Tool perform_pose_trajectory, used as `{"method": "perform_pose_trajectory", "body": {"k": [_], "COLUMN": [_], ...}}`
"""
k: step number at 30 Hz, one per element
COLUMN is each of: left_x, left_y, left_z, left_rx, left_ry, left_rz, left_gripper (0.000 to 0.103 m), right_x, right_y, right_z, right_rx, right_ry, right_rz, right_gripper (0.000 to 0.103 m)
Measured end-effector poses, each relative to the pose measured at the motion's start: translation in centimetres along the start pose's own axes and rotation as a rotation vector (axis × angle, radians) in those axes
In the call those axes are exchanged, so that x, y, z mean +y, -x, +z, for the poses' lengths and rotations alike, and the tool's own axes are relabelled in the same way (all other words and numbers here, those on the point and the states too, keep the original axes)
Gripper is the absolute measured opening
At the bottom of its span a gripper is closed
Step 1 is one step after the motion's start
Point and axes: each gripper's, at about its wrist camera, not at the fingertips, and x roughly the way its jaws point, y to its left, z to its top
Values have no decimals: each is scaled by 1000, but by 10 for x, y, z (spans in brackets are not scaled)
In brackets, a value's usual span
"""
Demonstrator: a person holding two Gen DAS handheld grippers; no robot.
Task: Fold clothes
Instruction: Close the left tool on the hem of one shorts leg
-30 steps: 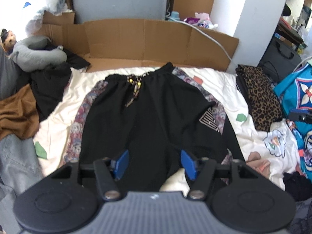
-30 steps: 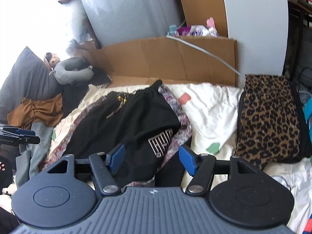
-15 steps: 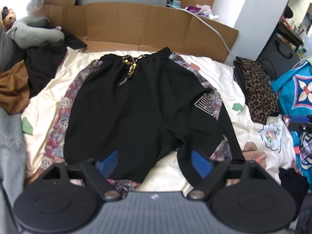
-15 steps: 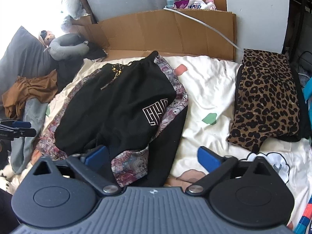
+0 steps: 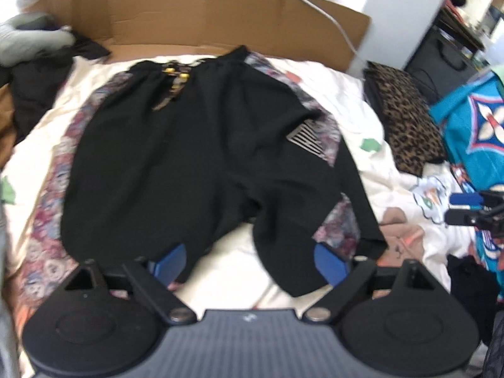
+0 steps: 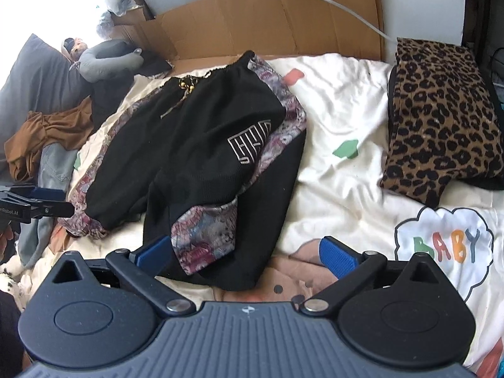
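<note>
Black shorts (image 5: 189,157) with floral side panels and a white logo lie flat on the cream bedsheet (image 5: 362,94), waistband far, leg hems near. My left gripper (image 5: 250,263) hangs open just above the hems, its blue pads (image 5: 170,261) on either side of the gap between the two legs. In the right wrist view my right gripper (image 6: 245,253) is open over the hem of the shorts (image 6: 204,163) on the logo side. Nothing is gripped. Each gripper shows at the edge of the other's view: the right gripper (image 5: 472,208), the left gripper (image 6: 31,204).
A folded leopard-print garment (image 6: 441,119) lies right of the shorts. Cardboard (image 5: 204,15) lines the far side of the bed. A grey neck pillow (image 6: 107,60), a brown garment (image 6: 47,132) and dark clothes are piled at the left. A turquoise garment (image 5: 472,126) is at the right.
Both grippers have opened wider and come down closer to the shorts' leg hems. The shorts have not moved.
</note>
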Motion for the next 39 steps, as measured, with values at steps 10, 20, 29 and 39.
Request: {"method": "perform_pose_trajectory", "body": {"k": [10, 20, 29, 39], "left_x": [-50, -84, -99, -74], "left_y": [-58, -114, -140, -110], "left_z": [-8, -20, -39, -34], "left_rx": [83, 172, 164, 96], "left_ry": [-100, -121, -241, -217], "left_rz": [-104, -186, -52, -17], "left_gripper": [84, 72, 59, 11], "right_x": [-11, -16, -19, -11], "right_y": [-35, -59, -67, -68], "right_z": [-15, -37, -46, -39], "right_rx": [-2, 18, 37, 5], "right_ry": [-26, -88, -106, -85], "right_rz": [-20, -22, -37, -29], "right_gripper": [102, 102, 102, 101]}}
